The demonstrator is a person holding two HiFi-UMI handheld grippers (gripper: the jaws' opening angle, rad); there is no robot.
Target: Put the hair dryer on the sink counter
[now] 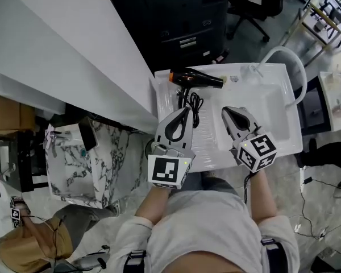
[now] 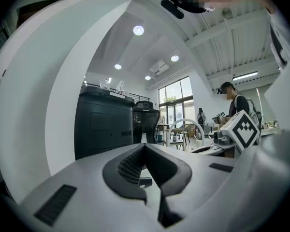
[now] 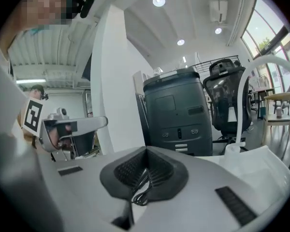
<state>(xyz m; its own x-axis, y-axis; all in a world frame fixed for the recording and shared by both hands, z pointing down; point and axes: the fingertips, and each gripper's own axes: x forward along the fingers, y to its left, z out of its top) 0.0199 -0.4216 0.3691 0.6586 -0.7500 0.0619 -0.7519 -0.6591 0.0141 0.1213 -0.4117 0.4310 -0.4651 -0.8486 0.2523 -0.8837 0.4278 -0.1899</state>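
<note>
A black hair dryer (image 1: 194, 79) with an orange ring at its back lies on the white sink counter (image 1: 216, 144), at its far left end. Its black cord (image 1: 192, 102) is coiled just in front of it. My left gripper (image 1: 187, 110) hovers over the counter's near left part, shut and empty, its tips beside the cord. My right gripper (image 1: 226, 110) is over the middle of the counter next to the basin (image 1: 268, 110), also shut on nothing. A loop of cord (image 3: 137, 193) shows through the opening of the right gripper (image 3: 146, 150). The left gripper view shows the left gripper (image 2: 145, 148) shut.
A curved white faucet (image 1: 285, 57) rises at the counter's far right. A white partition (image 1: 74, 56) runs along the left. Behind the counter stand a dark cabinet (image 1: 182, 21) and an office chair (image 1: 250, 4). A marble-patterned table (image 1: 96, 161) is at the left, with a person (image 1: 23, 243) beyond it.
</note>
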